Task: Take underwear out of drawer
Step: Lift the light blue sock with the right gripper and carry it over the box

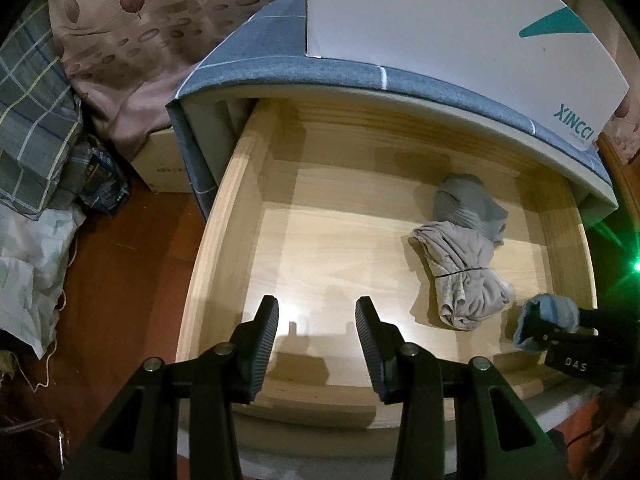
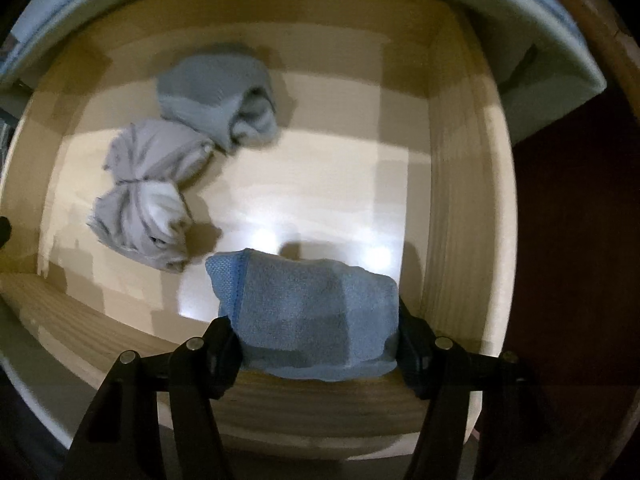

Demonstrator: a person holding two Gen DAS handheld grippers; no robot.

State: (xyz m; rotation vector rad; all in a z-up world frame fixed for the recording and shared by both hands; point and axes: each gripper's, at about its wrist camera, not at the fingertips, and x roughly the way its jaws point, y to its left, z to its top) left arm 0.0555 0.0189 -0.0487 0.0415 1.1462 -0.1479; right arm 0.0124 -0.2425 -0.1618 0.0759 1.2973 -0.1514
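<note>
A pale wooden drawer point(image 1: 224, 208) stands pulled out below me. On its floor lie a beige bundle of underwear point(image 1: 464, 276) and, behind it, a grey one point(image 1: 468, 204). My left gripper point(image 1: 318, 320) hangs open over the drawer's front left part, with nothing between its fingers. At the front right corner my right gripper point(image 1: 540, 326) is shut on a folded blue underwear point(image 1: 554, 312). In the right wrist view the blue underwear point(image 2: 312, 304) fills the gap between the fingers of the right gripper point(image 2: 316, 332). The beige bundle point(image 2: 148, 196) and the grey one point(image 2: 216, 96) lie beyond it, inside the drawer point(image 2: 460, 200).
A white box point(image 1: 440, 20) sits on the cabinet top, which has a blue-grey cloth cover point(image 1: 320, 68). Left of the cabinet are a cardboard box point(image 1: 164, 164), checked bedding point(image 1: 36, 120) and a reddish floor point(image 1: 132, 248).
</note>
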